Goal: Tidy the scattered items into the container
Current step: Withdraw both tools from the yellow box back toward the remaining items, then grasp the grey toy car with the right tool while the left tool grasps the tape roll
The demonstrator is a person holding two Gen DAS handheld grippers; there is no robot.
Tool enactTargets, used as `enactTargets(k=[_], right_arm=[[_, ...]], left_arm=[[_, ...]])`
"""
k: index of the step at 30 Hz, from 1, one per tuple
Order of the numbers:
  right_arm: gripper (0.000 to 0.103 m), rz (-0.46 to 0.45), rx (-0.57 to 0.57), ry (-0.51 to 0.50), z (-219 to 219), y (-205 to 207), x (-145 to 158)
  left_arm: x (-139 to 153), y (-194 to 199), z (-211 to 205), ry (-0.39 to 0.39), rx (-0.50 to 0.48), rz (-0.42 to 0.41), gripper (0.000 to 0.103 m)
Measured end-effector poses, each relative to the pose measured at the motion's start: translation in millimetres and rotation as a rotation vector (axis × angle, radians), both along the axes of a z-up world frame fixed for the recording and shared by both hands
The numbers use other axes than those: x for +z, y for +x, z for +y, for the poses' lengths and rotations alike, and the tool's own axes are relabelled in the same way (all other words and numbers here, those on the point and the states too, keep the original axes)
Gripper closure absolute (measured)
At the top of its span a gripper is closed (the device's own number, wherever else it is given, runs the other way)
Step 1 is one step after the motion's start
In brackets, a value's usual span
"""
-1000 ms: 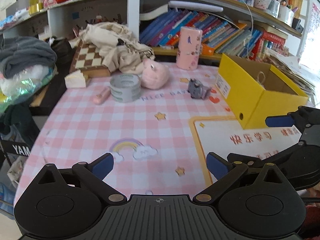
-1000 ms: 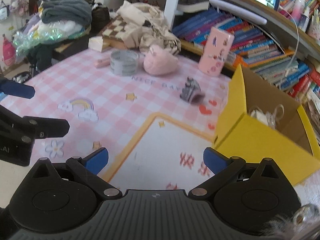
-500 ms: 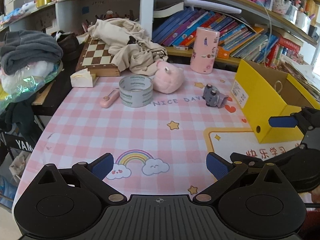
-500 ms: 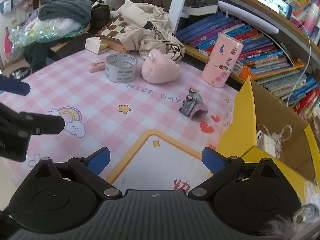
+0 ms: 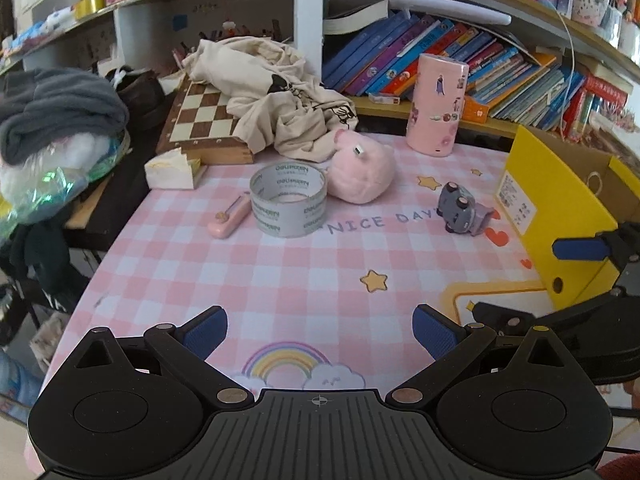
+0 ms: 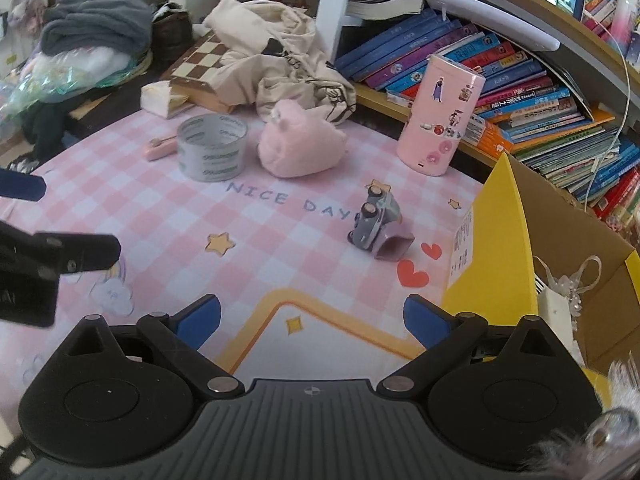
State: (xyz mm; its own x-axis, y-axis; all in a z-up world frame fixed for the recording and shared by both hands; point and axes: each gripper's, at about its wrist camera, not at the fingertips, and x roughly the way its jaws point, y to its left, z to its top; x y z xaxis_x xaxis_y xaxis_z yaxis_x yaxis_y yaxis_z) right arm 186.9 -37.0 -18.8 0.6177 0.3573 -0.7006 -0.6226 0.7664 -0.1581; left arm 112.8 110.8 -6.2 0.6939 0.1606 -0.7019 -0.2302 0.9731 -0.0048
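beside the yellow box [image 6: 490, 264], toy car [image 6: 376, 222] likely light, rigid; pinch its sides; left gripper [image 5: 320, 330] and right gripper [image 6: 312, 318] spread, empty.

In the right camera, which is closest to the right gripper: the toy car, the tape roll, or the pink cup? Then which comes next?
From the right gripper:
1. Toy car, ahead, slightly right.
2. Tape roll, farther back on the left.
3. Pink cup, far back right, by the books.
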Motion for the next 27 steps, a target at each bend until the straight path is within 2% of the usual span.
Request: enactTargets(k=[14, 27], right_arm=[[0.005, 0.003, -0.118, 0.07, 16, 58, -11], [0.006, 0.007, -0.178, 0.046, 26, 94, -30]], left_arm=[[-11, 59, 17, 0.016, 0.014, 0.0, 0.003], [-23, 105, 31, 0.027, 0.028, 0.009, 0.003]])
